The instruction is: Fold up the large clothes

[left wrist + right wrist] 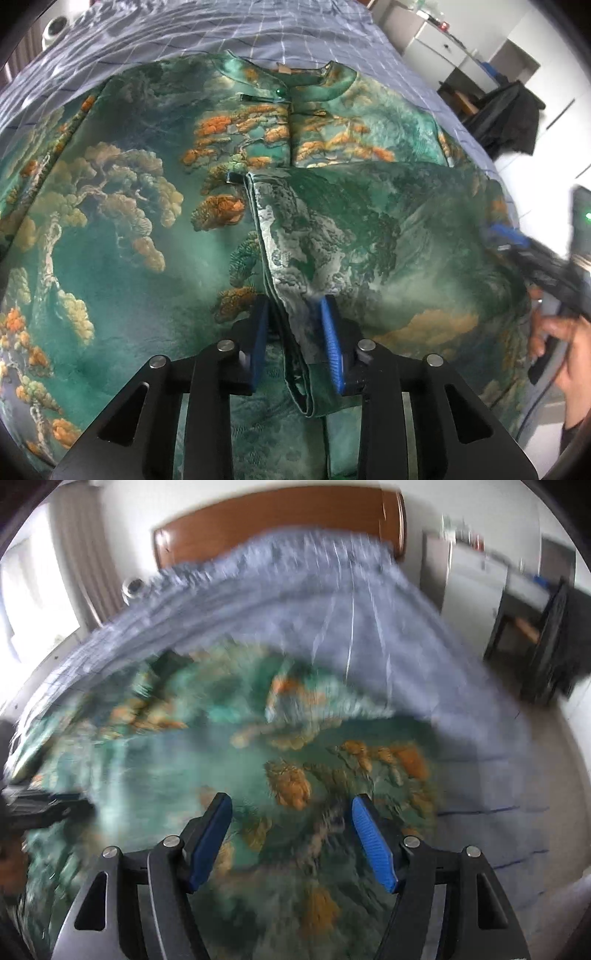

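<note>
closest to the left wrist camera, the left gripper (295,332) has its two blue pads on either side of a thick folded edge (284,295) of a green brocade garment (129,229). the pads are partly apart, and it is hard to tell whether they pinch the cloth or only straddle it. that edge belongs to a panel already laid over the garment's middle, probably guided there to keep the fold line straight.

in the right wrist view, which is badly blurred, the right gripper (291,834) hangs above the cloth with its pads wide apart and nothing between them, likely freed to reach for another part.

beyond the grippers, the garment lies spread flat on a bed with a blue checked sheet (184,33), collar (295,79) at the far end. a wooden headboard (277,517) stands farthest. the fold looks about half done.
</note>
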Available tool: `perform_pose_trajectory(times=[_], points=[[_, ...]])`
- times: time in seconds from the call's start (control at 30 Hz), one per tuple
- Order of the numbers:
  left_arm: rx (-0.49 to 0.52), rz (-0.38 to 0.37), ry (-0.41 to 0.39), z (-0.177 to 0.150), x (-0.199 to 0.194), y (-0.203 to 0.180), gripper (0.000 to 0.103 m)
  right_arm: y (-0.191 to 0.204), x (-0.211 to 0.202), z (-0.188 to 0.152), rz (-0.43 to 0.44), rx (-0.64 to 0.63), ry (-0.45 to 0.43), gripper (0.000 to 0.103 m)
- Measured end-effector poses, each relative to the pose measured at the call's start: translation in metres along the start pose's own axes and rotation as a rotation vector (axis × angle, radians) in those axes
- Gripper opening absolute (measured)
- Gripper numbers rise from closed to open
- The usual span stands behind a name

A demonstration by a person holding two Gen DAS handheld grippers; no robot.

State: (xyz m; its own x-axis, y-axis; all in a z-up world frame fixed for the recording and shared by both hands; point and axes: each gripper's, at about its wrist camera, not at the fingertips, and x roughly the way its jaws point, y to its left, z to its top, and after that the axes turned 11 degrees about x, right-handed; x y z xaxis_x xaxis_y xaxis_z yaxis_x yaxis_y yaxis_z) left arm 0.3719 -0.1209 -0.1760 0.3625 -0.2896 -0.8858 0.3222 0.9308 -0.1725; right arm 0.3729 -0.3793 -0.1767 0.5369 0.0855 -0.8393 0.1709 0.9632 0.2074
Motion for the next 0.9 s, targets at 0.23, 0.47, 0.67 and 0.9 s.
perform_pose_trajectory(times=[0.23,0.47,0.67,0.9], points=[[0.021,0.018,-0.025,-0.003,0.002,0.000,0.030,0.004,0.015,-0.016,-0.046,-0.017,0.065,0.070],[0.054,0.085,-0.043,-0.005,-0.001,-0.012,0.038,0.012,-0.040,-0.060,-0.034,-0.124,0.103,0.070],[0.128,0.149,-0.050,-0.018,-0.028,-0.029,0.073,0.016,-0.010,-0.070,-0.121,-0.134,0.143,0.072],[0.221,0.177,-0.147,-0.086,-0.108,-0.041,0.087,0.032,-0.073,-0.088,-0.153,-0.120,0.048,0.072]])
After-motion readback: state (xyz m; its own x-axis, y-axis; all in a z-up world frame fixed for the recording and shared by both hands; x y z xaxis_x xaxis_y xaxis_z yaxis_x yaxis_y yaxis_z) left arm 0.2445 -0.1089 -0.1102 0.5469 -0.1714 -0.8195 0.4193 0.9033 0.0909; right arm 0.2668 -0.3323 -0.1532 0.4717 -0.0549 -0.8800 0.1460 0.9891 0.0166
